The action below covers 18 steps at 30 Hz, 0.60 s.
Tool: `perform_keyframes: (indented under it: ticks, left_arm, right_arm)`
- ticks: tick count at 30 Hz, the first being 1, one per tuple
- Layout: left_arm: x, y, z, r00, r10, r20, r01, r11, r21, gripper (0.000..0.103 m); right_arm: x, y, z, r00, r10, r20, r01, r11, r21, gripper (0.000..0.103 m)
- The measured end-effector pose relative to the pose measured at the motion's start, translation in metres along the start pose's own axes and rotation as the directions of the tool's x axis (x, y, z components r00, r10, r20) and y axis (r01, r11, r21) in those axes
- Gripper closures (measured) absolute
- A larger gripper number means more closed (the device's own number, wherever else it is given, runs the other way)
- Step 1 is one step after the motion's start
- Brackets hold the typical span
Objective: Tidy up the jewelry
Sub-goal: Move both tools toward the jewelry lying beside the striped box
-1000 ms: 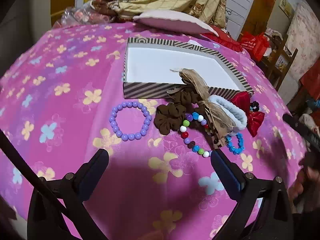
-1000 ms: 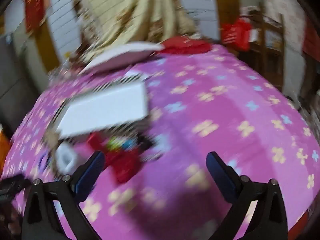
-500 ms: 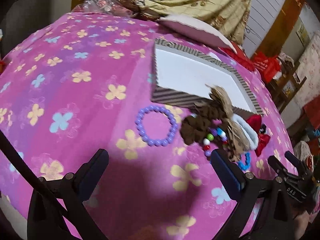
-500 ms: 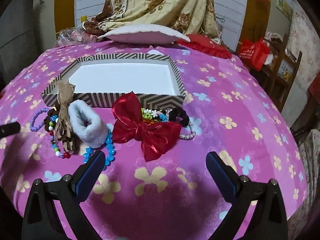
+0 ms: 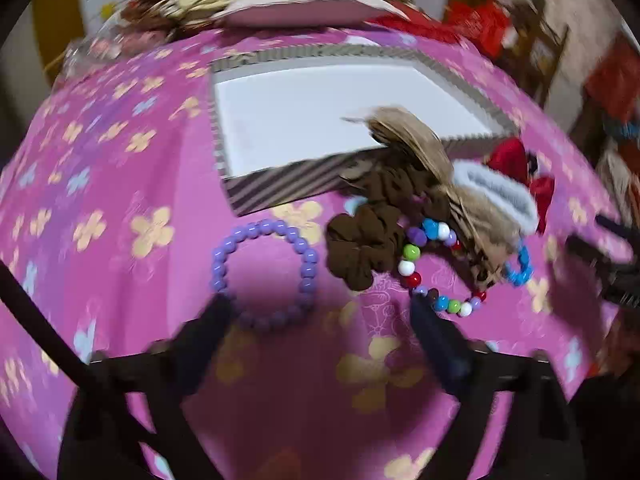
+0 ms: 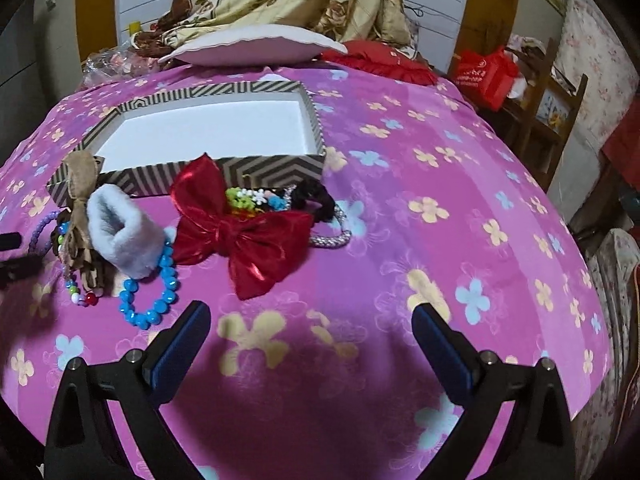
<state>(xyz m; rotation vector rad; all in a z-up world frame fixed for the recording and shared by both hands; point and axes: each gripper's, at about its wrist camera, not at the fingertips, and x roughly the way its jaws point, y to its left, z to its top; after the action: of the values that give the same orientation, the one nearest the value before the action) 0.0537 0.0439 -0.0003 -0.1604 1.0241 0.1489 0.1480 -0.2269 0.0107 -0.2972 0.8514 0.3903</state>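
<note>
Jewelry is all still lying on the pink cloth point(image 6: 460, 184) in front of the box point(image 6: 264, 168), which is sitting empty, so sorting is barely starting; purple bracelet point(image 5: 264, 272) is lying right at the left gripper point(image 5: 320, 312), whose jaws are closing with nothing pinched yet; right gripper point(image 6: 312, 320) is hovering spread and empty near the red bow point(image 6: 244, 236); scrunchie point(image 5: 364, 240), bead string point(image 5: 424, 276) and blue bracelet point(image 6: 152, 296) are tangling together, probably snagging any pick; pillow point(image 6: 256, 46) is sitting behind.
</note>
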Motion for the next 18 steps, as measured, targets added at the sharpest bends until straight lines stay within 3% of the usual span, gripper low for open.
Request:
perform_keyframes:
  ticks: [3,6,13,16,18]
  left_arm:
    - [0.002,-0.004,0.001,0.999,0.04,0.017,-0.04,0.998,0.041,0.057]
    - [0.008,0.002,0.002,1.0,0.006,0.002,-0.006,0.999,0.034,0.058]
    - [0.011,0.005,-0.002,1.0,0.023,0.002,-0.023,1.0,0.021,0.063]
    - [0.008,0.009,-0.004,0.999,0.033,0.011,-0.033,0.999,-0.005,0.077]
    - [0.005,0.015,-0.004,0.999,0.042,0.016,-0.042,0.999,-0.028,0.091]
  right_arm:
    - [0.0,-0.001,0.001,1.0,0.0,0.0,0.0,1.0,0.005,0.001]
    - [-0.001,-0.001,0.002,1.0,0.001,0.001,-0.001,1.0,0.008,0.001]
    - [-0.001,0.002,0.003,1.0,0.0,0.002,0.0,1.0,0.005,0.001]
    - [-0.001,0.001,0.003,1.0,-0.007,0.0,0.007,1.0,0.009,0.001]
    - [-0.001,-0.001,0.003,1.0,-0.009,0.0,0.009,1.0,0.016,0.001]
